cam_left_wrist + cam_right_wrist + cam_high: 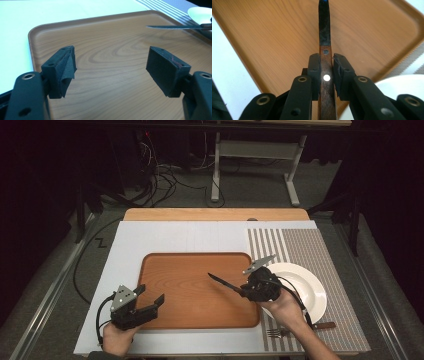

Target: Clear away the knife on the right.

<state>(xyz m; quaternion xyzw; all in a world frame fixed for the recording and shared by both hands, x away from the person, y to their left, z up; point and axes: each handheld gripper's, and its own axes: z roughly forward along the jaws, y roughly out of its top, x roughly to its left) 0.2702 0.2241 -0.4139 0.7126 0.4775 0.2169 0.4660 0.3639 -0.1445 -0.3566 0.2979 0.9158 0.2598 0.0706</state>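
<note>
Gripping a knife [324,30] by its wooden handle, the right gripper [326,75] has both jaws pressed flat against the handle's sides just behind the blade; the blade points out over the tray [165,290], apparently clear of its surface. The left gripper [112,67] hangs over the tray's near left part with jaws spread wide and nothing between them; one pad looks partly peeled. A plate [312,287] sits on the striped mat [335,250] just right of the tray, a fork [275,333] at the mat's near edge.

Judgement: the knife is stiff, light, narrow, and its blade smooth and sharp. The riveted handle is the sound hold; a grip so far forward leaves the butt free to pivot.
</note>
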